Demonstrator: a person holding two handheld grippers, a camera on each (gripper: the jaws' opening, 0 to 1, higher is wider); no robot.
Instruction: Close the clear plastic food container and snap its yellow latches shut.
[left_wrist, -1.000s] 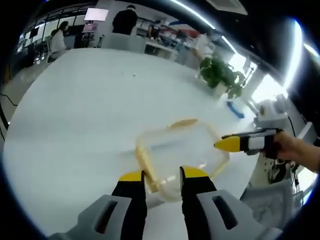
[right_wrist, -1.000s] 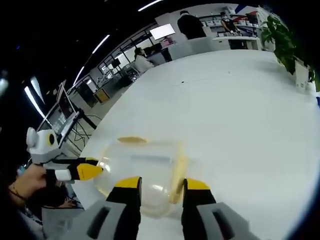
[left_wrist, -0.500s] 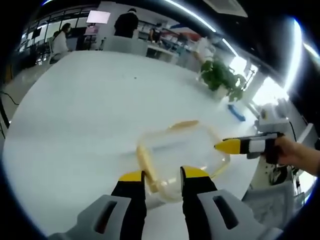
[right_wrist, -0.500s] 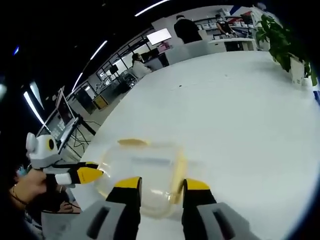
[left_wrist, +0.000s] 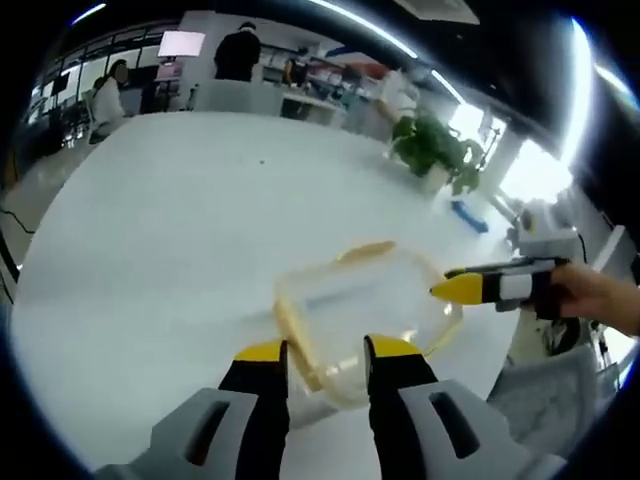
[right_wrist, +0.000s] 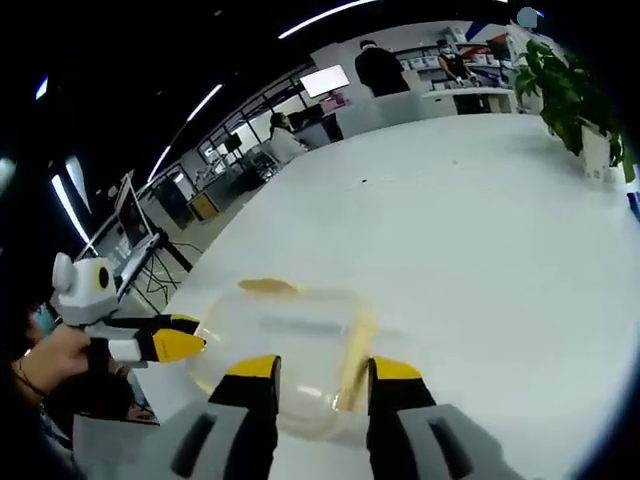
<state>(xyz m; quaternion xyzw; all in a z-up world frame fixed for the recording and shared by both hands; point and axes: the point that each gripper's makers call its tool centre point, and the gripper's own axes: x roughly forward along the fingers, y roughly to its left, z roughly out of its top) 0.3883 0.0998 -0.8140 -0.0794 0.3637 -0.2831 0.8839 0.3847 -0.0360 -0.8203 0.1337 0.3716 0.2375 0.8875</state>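
While the clear plastic food container (left_wrist: 362, 312) sits with its lid on near the close edge of the white worktop (left_wrist: 180, 230), the left tool (left_wrist: 323, 352) hovers just short of it in the left gripper view, its two yellow-tipped jaws apart and holding nothing, the container's near rim showing between them. A yellow latch (left_wrist: 293, 322) runs along the container's left side and another (left_wrist: 366, 249) lies at its far edge. To the right, the right tool (left_wrist: 452, 288) comes in sideways, held in a person's hand (left_wrist: 598, 299), its yellow tip just beside the container's right edge. Farther right and beyond stands a potted plant (left_wrist: 434, 150). In the right gripper view the left tool (right_wrist: 172, 345) enters from the left beside the container (right_wrist: 283, 342), and the right tool (right_wrist: 319, 371) has its jaws apart with the container's near wall between them, gripping nothing, while the plant (right_wrist: 566, 88) stands at the far right.
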